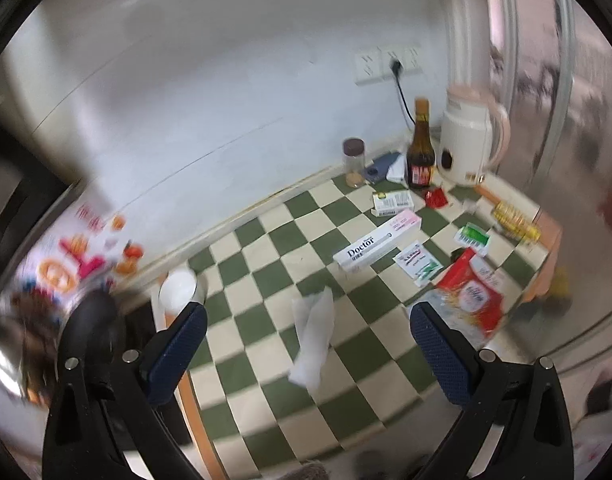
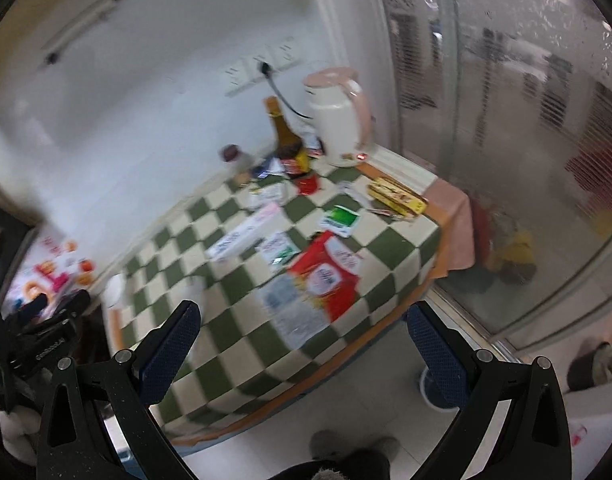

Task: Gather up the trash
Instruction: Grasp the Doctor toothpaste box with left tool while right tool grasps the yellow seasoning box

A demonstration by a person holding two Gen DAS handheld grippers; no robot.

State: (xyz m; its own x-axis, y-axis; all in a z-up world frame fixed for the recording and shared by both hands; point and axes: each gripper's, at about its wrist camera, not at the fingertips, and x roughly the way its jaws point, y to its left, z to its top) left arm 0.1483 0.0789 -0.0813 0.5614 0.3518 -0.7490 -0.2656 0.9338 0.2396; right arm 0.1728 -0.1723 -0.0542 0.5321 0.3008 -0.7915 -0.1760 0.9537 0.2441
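A crumpled white tissue [image 1: 313,340] lies on the green-and-cream checkered table [image 1: 265,408], between the fingers of my left gripper [image 1: 310,352], which is open above it. A red-and-white snack bag [image 1: 472,296] lies right of it, beside a white "Doctor" box [image 1: 376,245], a sachet [image 1: 418,262] and a green packet [image 1: 472,237]. My right gripper [image 2: 303,350] is open over the table's front edge, with the red bag [image 2: 322,280] just beyond it. The tissue [image 2: 195,292] shows blurred by its left finger.
At the back stand a dark sauce bottle [image 1: 420,152], a cream kettle [image 1: 472,140], a small jar [image 1: 354,160] and a yellow box [image 1: 516,218]. A white cup [image 1: 177,292] sits at the table's left edge. A glass door [image 2: 526,140] stands on the right.
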